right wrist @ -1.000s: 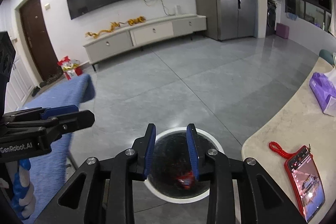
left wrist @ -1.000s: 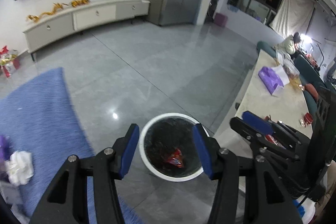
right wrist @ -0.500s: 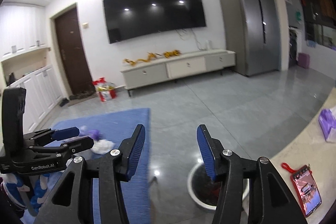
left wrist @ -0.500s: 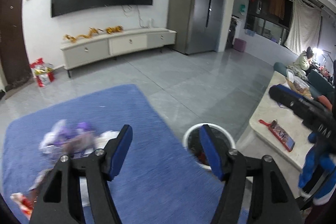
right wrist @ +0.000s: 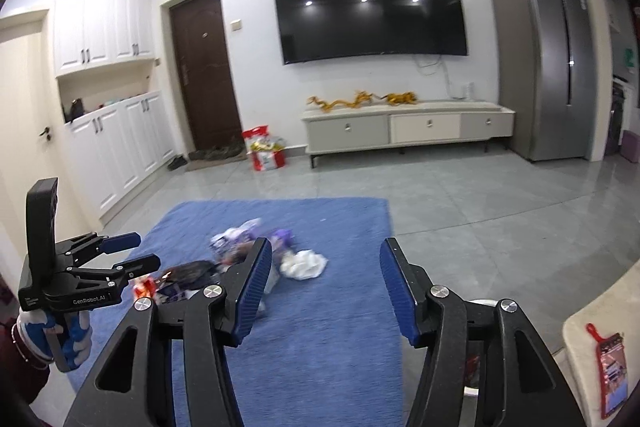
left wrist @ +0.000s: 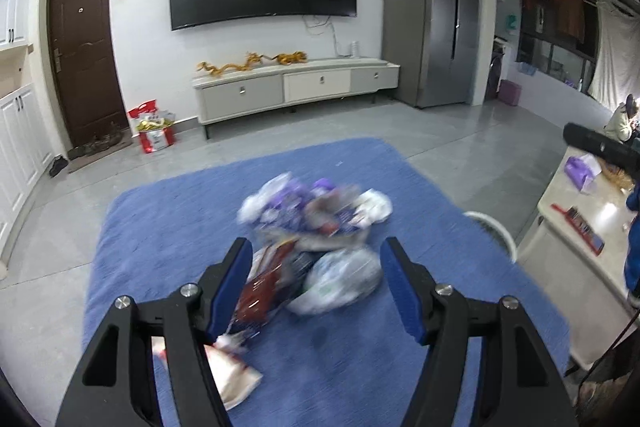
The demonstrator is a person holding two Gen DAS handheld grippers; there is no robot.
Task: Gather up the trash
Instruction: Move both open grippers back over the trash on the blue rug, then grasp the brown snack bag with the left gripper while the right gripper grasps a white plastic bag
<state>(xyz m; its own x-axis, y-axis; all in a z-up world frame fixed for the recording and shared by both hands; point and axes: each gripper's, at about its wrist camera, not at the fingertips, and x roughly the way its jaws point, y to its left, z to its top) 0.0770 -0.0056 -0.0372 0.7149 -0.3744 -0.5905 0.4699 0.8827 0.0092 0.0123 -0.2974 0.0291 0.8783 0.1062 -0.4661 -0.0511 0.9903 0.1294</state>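
Note:
A pile of trash (left wrist: pixel 316 227) lies on a blue rug (left wrist: pixel 180 227): wrappers, crumpled plastic bags and white paper, blurred in the left wrist view. It also shows in the right wrist view (right wrist: pixel 256 255). My left gripper (left wrist: pixel 320 287) is open and empty, above the near side of the pile; it also shows at the left of the right wrist view (right wrist: pixel 124 253). My right gripper (right wrist: pixel 324 287) is open and empty over the rug, right of the pile. The white-rimmed bin (left wrist: pixel 492 231) stands off the rug's right edge; its rim (right wrist: pixel 480 303) shows behind my right fingers.
A pale table (left wrist: pixel 580 227) with a red phone (left wrist: pixel 584 227) and a purple tissue pack (left wrist: pixel 580 171) stands on the right. A TV cabinet (left wrist: pixel 296 87), a fridge (left wrist: pixel 432 27), a door and a red bag (left wrist: pixel 154 131) line the far wall. Grey tiled floor surrounds the rug.
Both grippers have swung left and up from over the bin to face the rug and the trash pile. The right gripper's jaws have opened wider.

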